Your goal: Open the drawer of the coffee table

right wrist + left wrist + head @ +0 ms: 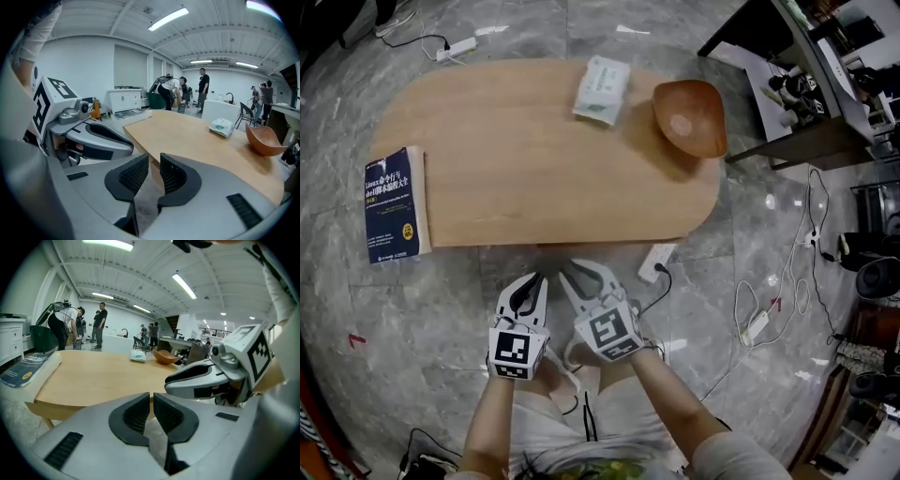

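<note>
Two grippers are held side by side just in front of the near long edge of the coffee table point(534, 169), with their tips pointed at it. The left gripper point(534, 278) is clenched shut with nothing in it. The jaws of the right gripper point(586, 272) are parted a little, and nothing is gripped between them.

The table is stretched from left to right, so its long side is faced by both grippers. The drawer is not plainly seen from above. It is judged to be tucked under the top, just ahead of the tips. A strip of wood point(154, 170) under the top is seen through the right jaws.

The right gripper is placed a bit nearer the edge, so it is likely to be used for the pull, straight back toward the person.
</note>
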`<action>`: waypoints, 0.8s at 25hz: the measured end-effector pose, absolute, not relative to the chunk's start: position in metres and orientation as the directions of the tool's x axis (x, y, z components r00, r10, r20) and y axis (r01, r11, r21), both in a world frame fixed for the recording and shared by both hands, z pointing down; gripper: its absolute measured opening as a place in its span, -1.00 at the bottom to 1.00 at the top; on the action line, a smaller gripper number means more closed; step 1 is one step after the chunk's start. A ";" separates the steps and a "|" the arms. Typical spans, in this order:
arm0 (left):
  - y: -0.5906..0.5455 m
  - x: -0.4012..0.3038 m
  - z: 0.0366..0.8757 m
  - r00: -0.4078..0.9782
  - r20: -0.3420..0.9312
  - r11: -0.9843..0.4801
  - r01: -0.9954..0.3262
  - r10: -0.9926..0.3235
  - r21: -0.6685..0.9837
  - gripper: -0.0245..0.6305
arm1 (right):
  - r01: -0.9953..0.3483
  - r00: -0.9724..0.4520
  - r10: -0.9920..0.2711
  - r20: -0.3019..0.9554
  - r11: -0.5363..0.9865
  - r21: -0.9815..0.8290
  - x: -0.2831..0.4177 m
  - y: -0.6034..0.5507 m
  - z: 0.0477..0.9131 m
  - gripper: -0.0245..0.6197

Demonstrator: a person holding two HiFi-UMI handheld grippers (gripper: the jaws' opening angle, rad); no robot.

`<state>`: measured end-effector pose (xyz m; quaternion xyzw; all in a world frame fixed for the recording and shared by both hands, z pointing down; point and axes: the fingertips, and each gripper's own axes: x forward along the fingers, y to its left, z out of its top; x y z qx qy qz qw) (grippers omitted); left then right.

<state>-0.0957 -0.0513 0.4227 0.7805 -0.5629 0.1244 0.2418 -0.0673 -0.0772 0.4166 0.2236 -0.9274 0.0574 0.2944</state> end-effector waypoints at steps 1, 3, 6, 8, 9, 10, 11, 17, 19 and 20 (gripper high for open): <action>-0.053 -0.096 0.430 0.334 0.464 -0.248 -0.939 -0.821 0.238 -0.90 | -0.445 -0.726 -0.380 0.573 0.895 0.030 -0.068 -0.078 0.423 -0.73; -0.056 -0.096 0.444 0.328 0.458 -0.239 -0.940 -0.826 0.242 -0.90 | -0.434 -0.725 -0.381 0.574 0.900 0.048 -0.068 -0.080 0.435 -0.73; -0.063 -0.101 0.464 0.310 0.440 -0.221 -0.945 -0.843 0.242 -0.89 | -0.403 -0.718 -0.392 0.575 0.908 0.115 -0.068 -0.083 0.455 -0.73; -0.066 -0.102 0.477 0.293 0.423 -0.215 -0.951 -0.857 0.223 -0.89 | -0.387 -0.713 -0.410 0.568 0.907 0.167 -0.067 -0.085 0.469 -0.73; -0.068 -0.102 0.483 0.286 0.413 -0.215 -0.954 -0.865 0.210 -0.89 | -0.386 -0.713 -0.419 0.562 0.904 0.185 -0.067 -0.086 0.475 -0.73; -0.070 -0.102 0.488 0.279 0.400 -0.215 -0.956 -0.873 0.198 -0.89 | -0.389 -0.716 -0.427 0.552 0.901 0.193 -0.066 -0.087 0.481 -0.73; -0.072 -0.102 0.492 0.275 0.384 -0.217 -0.958 -0.881 0.189 -0.89 | -0.397 -0.720 -0.435 0.541 0.897 0.192 -0.066 -0.088 0.487 -0.73; -0.077 -0.103 0.512 0.260 0.281 -0.225 -0.962 -0.924 0.152 -0.87 | -0.440 -0.762 -0.472 0.444 0.880 0.180 -0.066 -0.093 0.501 -0.73; -0.078 -0.102 0.520 0.267 0.267 -0.234 -0.960 -0.926 0.151 -0.67 | -0.449 -0.758 -0.501 0.418 0.865 0.224 -0.065 -0.094 0.500 -0.73; -0.079 -0.102 0.525 0.271 0.263 -0.239 -0.960 -0.926 0.148 -0.60 | -0.454 -0.754 -0.515 0.408 0.857 0.243 -0.065 -0.095 0.500 -0.73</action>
